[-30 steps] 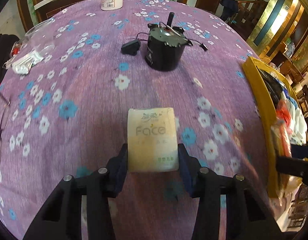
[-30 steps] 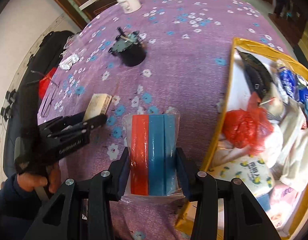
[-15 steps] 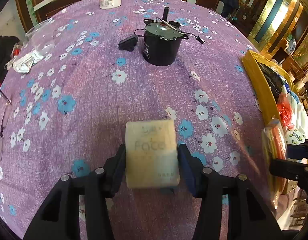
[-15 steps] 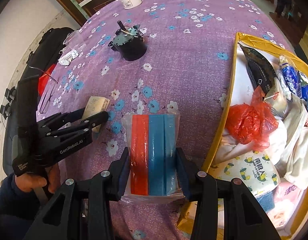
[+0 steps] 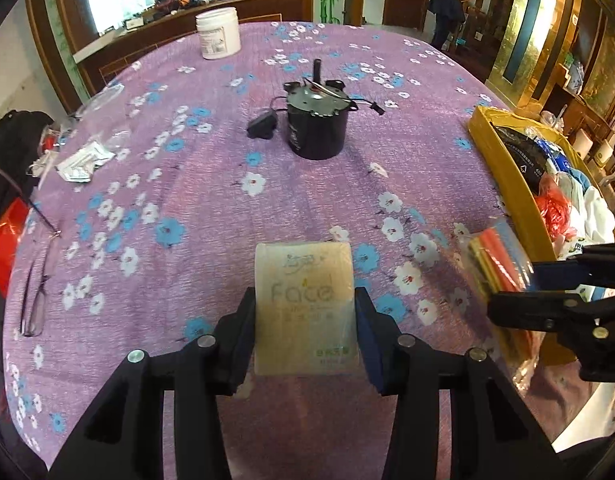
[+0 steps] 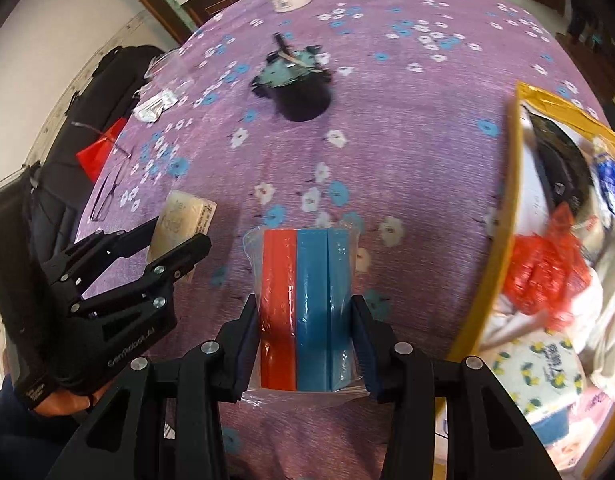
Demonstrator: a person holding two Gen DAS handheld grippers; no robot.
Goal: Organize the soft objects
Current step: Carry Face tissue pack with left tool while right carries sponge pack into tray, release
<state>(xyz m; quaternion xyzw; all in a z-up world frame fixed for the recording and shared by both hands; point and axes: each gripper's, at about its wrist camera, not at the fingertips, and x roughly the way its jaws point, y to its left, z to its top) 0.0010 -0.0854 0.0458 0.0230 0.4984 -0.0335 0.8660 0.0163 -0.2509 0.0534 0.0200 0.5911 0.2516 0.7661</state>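
- The left gripper (image 5: 305, 326) is closed on a pale tissue pack (image 5: 305, 308) printed "Face"; the pack sits low in the centre of the left wrist view, pinched across its width with both pads pressing its long sides.
- The right gripper (image 6: 305, 330) is clamped on a plastic-wrapped sponge pack (image 6: 307, 308), one red block beside two blue ones, standing on edge low in the centre of the right wrist view.
- In the right wrist view the left gripper shows at the left edge, its pack seen at an angle; in the left wrist view the sponge pack shows at the right edge, near the yellow box.
- The yellow box (image 6: 503, 216) fills the right side of the right wrist view and already holds soft goods: a red bag (image 6: 543, 276), a lemon-print tissue pack (image 6: 543, 368), white cloths.
- Both packs look light and squashy. The film wrap is probably slick, so a hold across the broad middle, as now, seems safer than one on a corner or the loose film edges.
- The sponges will likely compress under the pads and spring back on release; the tissue pack should dent without harm.
- A black motor (image 5: 317, 126) and a white jar (image 5: 219, 34) stand on the purple floral tablecloth (image 5: 147, 184) in the upper part of the frame; they look hard and are likely not part of the sorting.
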